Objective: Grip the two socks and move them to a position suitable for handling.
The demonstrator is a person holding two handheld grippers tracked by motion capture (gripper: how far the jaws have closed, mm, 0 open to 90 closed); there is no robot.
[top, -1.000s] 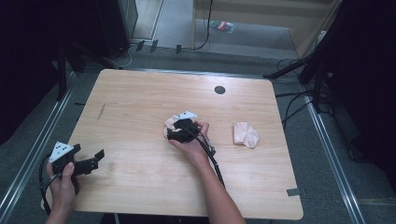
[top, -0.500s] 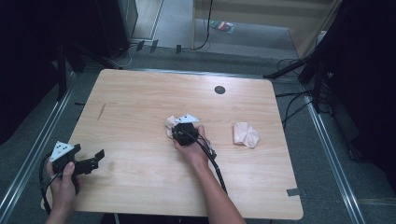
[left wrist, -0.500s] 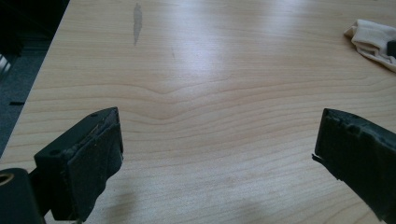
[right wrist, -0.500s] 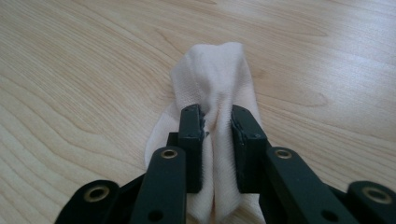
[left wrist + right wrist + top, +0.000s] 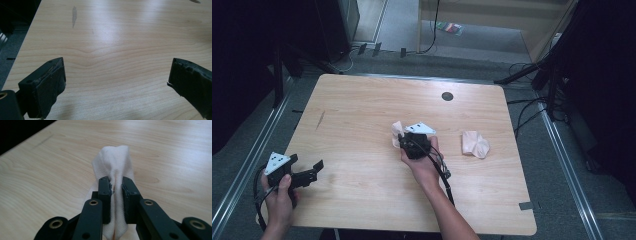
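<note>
Your left hand-held gripper (image 5: 309,176) sits at the near left corner of the light wooden bench (image 5: 362,110), its jaws spread wide over bare wood; its own view makes that gap plain. Your right hand-held gripper (image 5: 116,186) has just been closing, and up close it pinches a small white knitted cloth (image 5: 113,161), whose bunched folds rise as a soft peak beyond the pads. From above, that cloth (image 5: 397,134) sits near the bench's middle. To the right lies a crumpled pale pink cloth (image 5: 475,143), well apart.
</note>
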